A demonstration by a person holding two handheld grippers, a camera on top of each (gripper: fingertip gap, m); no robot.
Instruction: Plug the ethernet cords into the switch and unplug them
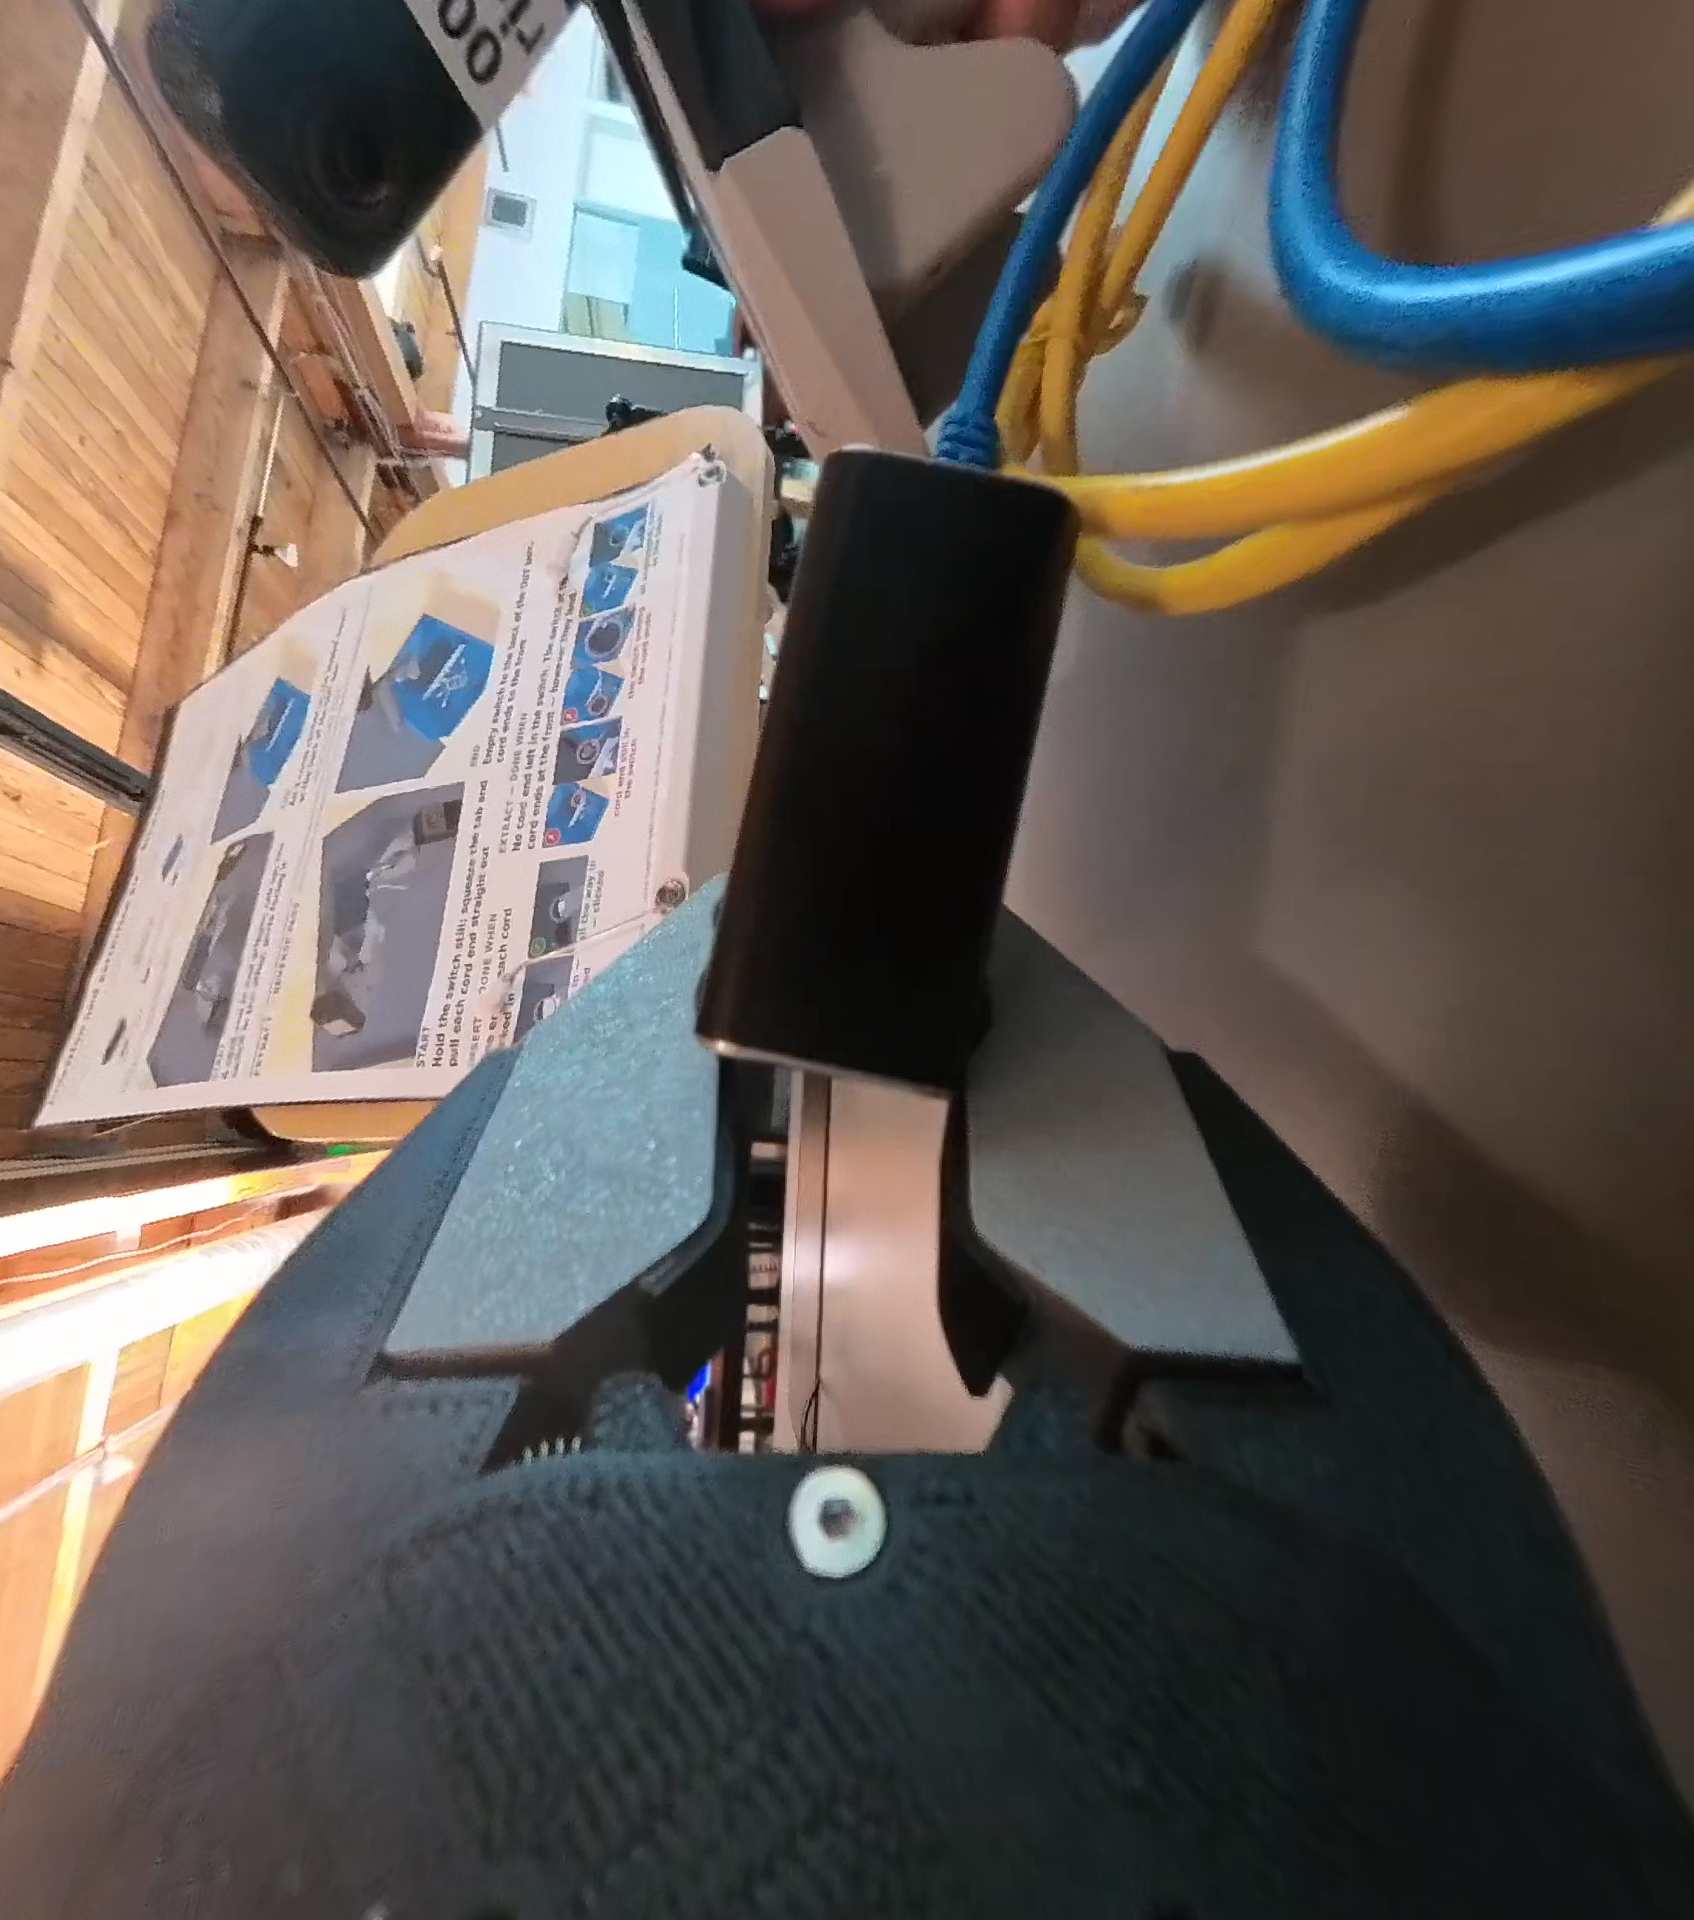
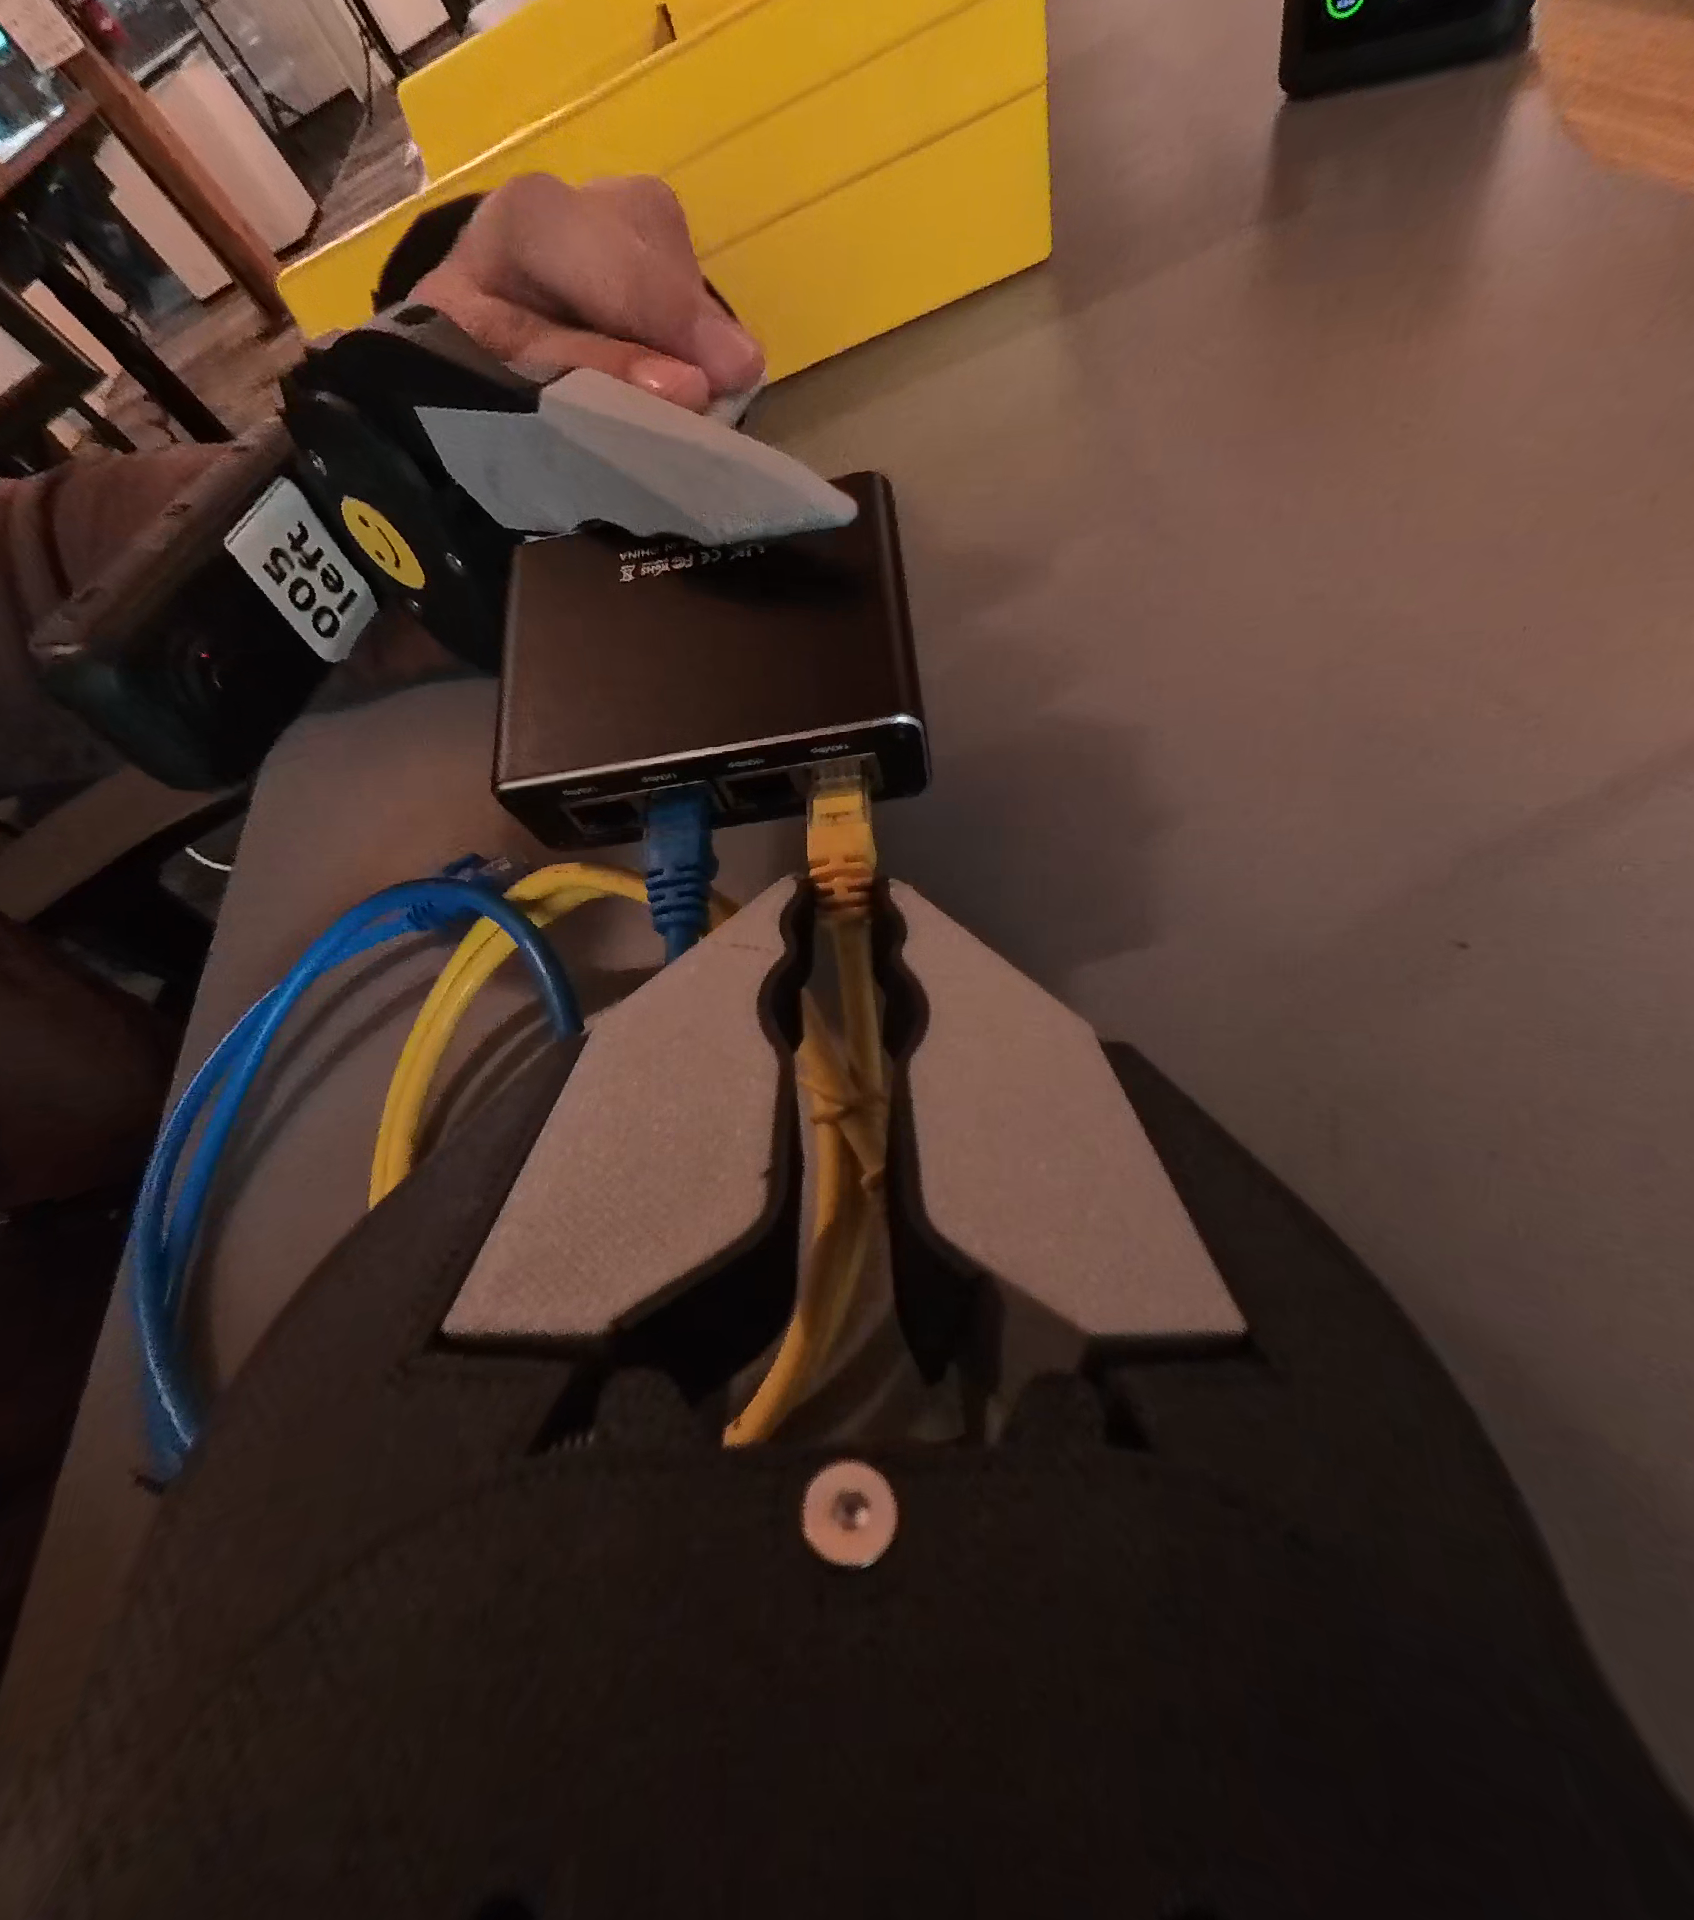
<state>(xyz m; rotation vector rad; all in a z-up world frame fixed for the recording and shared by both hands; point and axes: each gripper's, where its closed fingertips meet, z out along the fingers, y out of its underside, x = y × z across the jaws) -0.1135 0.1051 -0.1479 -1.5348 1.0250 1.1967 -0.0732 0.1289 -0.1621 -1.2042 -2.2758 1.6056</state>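
The black switch (image 2: 708, 644) is held a little above the table, its port face toward my right gripper. My left gripper (image 1: 853, 987) is shut on the switch (image 1: 905, 769), one finger on each broad side; its upper finger (image 2: 635, 457) shows in the right wrist view. My right gripper (image 2: 843, 914) is shut on a yellow cord (image 2: 843, 1039) just behind its plug (image 2: 838, 821), which sits in the rightmost port. A blue cord's plug (image 2: 677, 852) sits in the second port from the left. The two other ports are empty. A loose blue plug (image 2: 479, 868) hangs by the looped cords.
Blue cord (image 1: 1549, 301) and yellow cord (image 1: 1290, 499) loop beside the switch over the grey table (image 2: 1342, 623). Yellow bins (image 2: 770, 156) stand behind the switch. A dark device with a green light (image 2: 1404, 42) stands far right. A printed instruction sheet (image 1: 386, 810) stands before a wooden wall.
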